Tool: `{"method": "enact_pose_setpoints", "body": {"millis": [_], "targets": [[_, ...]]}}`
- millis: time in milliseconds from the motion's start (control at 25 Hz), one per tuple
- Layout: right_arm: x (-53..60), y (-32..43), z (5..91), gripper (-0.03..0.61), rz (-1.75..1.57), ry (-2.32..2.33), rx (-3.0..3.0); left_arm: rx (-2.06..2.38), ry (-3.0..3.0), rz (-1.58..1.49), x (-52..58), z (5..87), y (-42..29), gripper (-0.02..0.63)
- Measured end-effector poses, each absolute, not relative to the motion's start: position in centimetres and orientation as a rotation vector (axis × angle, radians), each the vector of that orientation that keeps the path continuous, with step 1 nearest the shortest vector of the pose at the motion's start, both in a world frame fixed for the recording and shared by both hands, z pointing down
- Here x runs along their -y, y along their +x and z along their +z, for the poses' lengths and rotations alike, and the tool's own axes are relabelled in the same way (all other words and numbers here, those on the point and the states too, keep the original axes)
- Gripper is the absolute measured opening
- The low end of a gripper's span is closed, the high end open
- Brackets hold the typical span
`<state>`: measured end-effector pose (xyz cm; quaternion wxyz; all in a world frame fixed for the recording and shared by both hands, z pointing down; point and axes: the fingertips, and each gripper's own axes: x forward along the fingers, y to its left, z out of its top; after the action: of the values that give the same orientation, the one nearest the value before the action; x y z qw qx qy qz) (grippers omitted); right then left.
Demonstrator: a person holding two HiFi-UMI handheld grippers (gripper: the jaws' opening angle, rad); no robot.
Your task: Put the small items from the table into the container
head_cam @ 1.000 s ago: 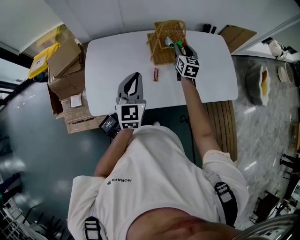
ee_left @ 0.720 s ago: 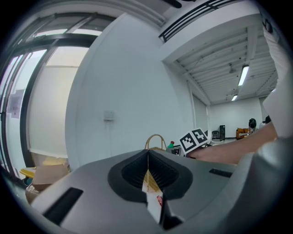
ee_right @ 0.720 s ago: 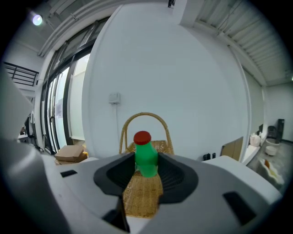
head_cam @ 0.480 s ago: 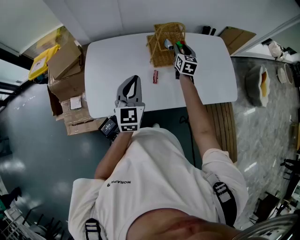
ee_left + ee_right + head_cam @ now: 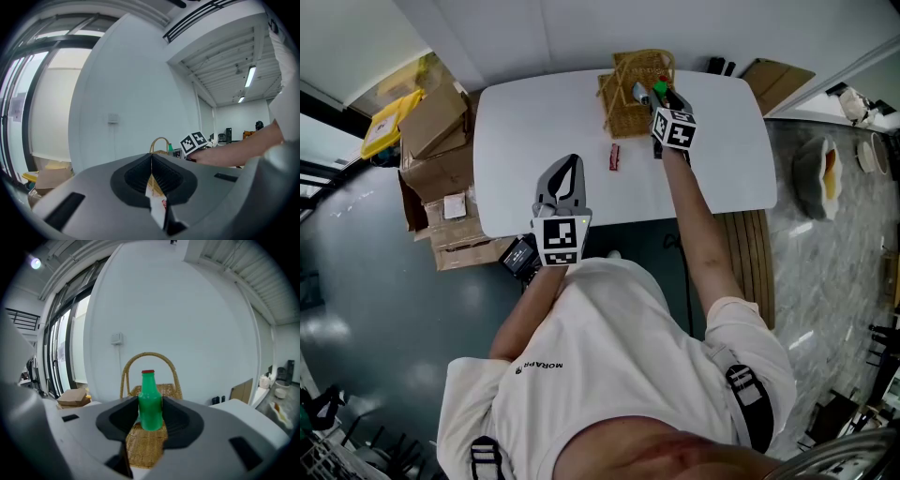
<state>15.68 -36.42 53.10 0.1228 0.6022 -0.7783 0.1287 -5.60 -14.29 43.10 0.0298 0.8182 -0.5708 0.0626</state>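
Two grippers over a white table [image 5: 712,159]. Right gripper [image 5: 150,417] has its jaws fairly wide, pads pressed on both sides of a green bottle [image 5: 150,390] with a red cap. The bottle stands upright in the grip. It sits in front of the handle arch of the wicker basket [image 5: 146,446], over the basket's near part. In the head view the bottle is at the basket's right side. Can't tell if the bottle's base touches the weave.

Left gripper [image 5: 151,164] has its jaws fully together with nothing between them. It hangs over the table's near edge, well apart from the basket, pointing roughly level toward it.

One small red item [image 5: 615,157] lies flat on the table, near the basket's front but not touching it, between the two grippers. Too small to say what it is.

Cardboard boxes [image 5: 431,122] are stacked on the floor left of the table.
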Motion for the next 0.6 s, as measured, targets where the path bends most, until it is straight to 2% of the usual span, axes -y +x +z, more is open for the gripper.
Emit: {"method": "enact_pose_setpoints", "body": {"millis": [360,520,600], "targets": [[35.8,15.5,53.5,0.164,0.387,1.737,2.274,1.760,2.520,0.187,14.3,43.1,-5.7,0.005],[35.2,15.7,53.0,0.118,0.382,1.739,2.295,1.758,2.524,0.184,14.2,43.0,-5.6,0.005],[34.8,15.8,52.6,0.074,0.377,1.745,2.308,1.757,2.527,0.181,14.1,43.0,-5.5,0.005]]}}
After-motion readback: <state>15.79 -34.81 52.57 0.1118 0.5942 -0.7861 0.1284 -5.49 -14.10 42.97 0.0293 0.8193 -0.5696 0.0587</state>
